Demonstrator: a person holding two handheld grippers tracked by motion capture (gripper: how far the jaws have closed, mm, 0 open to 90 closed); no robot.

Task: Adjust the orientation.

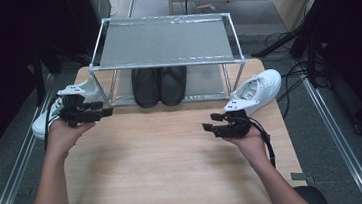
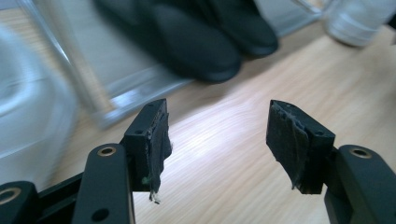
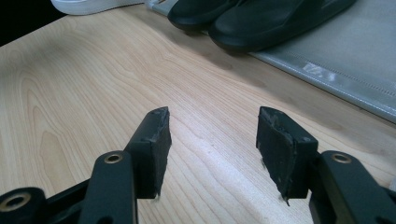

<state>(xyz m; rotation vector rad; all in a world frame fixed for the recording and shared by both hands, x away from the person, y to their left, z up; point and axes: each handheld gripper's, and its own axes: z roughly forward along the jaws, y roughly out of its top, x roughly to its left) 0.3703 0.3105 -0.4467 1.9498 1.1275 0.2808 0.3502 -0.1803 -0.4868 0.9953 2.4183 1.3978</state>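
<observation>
The white sneakers (image 1: 256, 91) are what my jaws stand nearest; one lies at the far right of the wooden table (image 1: 175, 163), just beyond my right gripper (image 1: 216, 121), its toe past the table's right edge; the other (image 1: 61, 106) lies at the far left, partly behind my left gripper (image 1: 100, 108), overhanging the left edge. Both pairs of jaws stand apart with nothing between them; bare wood shows in the gap in each gripper view. Between the sneakers stands a metal shoe rack (image 1: 165, 63), with a pair of black shoes (image 1: 160, 86) on its lower shelf. I judge the risk to be a nudge; either sneaker, hanging over its edge, could slide off the table if a pad pushes it outward instead of closing on it; the rack's legs stand close to both sneakers, so a wide swing could knock the frame. The near half of the table is open; that is my room to move.
</observation>
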